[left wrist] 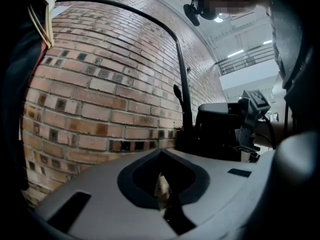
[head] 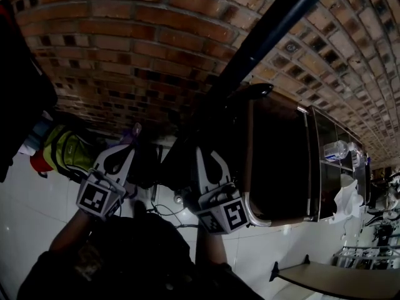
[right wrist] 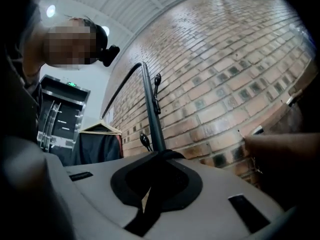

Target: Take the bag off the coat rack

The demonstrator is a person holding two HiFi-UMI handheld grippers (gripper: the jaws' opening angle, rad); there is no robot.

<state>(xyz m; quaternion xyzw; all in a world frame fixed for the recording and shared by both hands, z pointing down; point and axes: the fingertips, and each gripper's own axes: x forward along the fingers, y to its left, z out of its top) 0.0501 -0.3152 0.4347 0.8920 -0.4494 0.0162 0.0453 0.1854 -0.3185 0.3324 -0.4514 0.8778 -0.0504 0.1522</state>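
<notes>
The black coat rack pole (head: pixel 262 36) slants down along the brick wall, with a hook (head: pixel 257 92) on its side. A dark bag (head: pixel 164 164) hangs low by the pole, between my two grippers. In the left gripper view the bag (left wrist: pixel 220 129) is a black block beside the pole (left wrist: pixel 184 99). My right gripper (head: pixel 199 150) is shut, and a black strap (right wrist: pixel 165 158) runs over its tips and down between the jaws. My left gripper (head: pixel 128 144) is shut just left of the bag, with nothing clearly between its jaws (left wrist: pixel 162 191).
A brown cabinet (head: pixel 281 161) stands right of the pole, with a bottle (head: pixel 336 149) on shelves beyond it. A green-yellow bag (head: pixel 69 150) lies at the left on the white tile floor (head: pixel 31 205). A dark garment on a hanger (right wrist: pixel 97 141) hangs farther along the wall.
</notes>
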